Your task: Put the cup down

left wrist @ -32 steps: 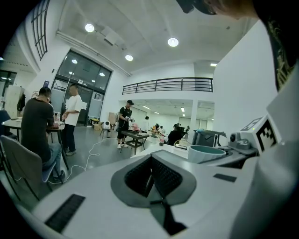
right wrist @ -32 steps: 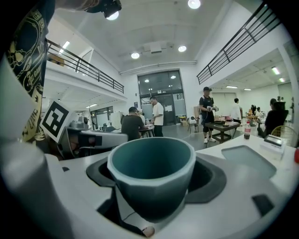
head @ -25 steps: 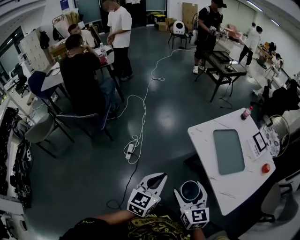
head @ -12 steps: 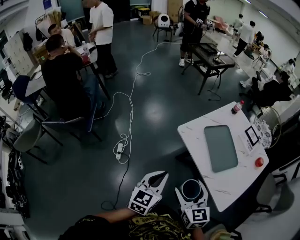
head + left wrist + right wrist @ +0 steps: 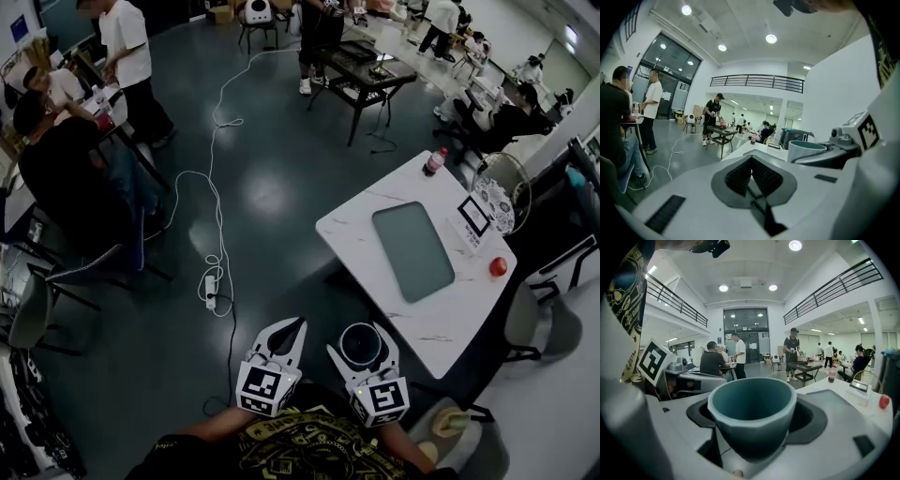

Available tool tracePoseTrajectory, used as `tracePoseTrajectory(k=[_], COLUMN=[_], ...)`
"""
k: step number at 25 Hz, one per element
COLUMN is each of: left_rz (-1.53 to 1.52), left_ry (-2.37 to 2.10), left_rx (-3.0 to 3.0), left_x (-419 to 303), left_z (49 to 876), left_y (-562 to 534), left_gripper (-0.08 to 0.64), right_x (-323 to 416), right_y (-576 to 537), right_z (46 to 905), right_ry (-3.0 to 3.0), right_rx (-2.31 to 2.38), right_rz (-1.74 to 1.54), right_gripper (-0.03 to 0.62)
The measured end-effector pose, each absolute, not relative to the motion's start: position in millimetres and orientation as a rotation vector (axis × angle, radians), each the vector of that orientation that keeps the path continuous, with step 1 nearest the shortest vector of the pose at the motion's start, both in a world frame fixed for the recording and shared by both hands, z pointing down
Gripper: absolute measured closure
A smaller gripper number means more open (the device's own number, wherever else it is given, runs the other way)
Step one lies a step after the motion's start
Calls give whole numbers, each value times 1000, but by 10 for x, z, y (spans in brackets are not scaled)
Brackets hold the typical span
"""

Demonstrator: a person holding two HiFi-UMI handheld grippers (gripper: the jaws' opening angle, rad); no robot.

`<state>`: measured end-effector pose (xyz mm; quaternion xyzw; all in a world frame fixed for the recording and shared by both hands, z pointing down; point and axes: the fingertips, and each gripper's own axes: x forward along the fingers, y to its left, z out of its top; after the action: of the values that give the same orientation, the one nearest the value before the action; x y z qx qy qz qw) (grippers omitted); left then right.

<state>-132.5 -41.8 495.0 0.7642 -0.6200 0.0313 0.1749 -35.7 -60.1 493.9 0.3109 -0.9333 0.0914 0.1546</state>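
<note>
A teal cup (image 5: 359,332) sits upright between the jaws of my right gripper (image 5: 360,349), which is shut on it, above the floor just short of the white table (image 5: 361,230). In the right gripper view the cup (image 5: 752,404) fills the centre, its mouth open and empty, with the right gripper (image 5: 754,430) closed around its body. My left gripper (image 5: 298,325) hangs beside it on the left, shut with nothing in it. In the left gripper view, the left gripper (image 5: 751,158) has its pads meeting at the tip, and the cup (image 5: 806,149) shows at the right.
On the table lie a grey-green mat (image 5: 412,248), a red round object (image 5: 498,266), a framed card (image 5: 473,214) and a bottle (image 5: 434,161). A chair (image 5: 525,323) stands at its right. A cable (image 5: 217,272) runs across the dark floor. People sit and stand at the far left.
The white table has shifted left and nearer in the head view as both grippers swung towards it. The cup stays in the right gripper's hold; the left stays shut.
</note>
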Motion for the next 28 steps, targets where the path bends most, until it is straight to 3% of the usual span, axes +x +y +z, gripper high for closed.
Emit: tracePoseTrajectory(k=[18,28], left_rz=[8,14], left_ry=[-1729,-1772], left_rx=[2186,2196], left_x=[-1710,-1448], left_z=[4991,4887], left_y=[-613,-1029], left_gripper=[551,551], right_x=[-751,-587], right_y=[-817,-1268], right_z=[4910,4829], right_ry=[-2666,-2688], right_rx=[919,885], right_rz=[198,184], right_gripper=[207,207])
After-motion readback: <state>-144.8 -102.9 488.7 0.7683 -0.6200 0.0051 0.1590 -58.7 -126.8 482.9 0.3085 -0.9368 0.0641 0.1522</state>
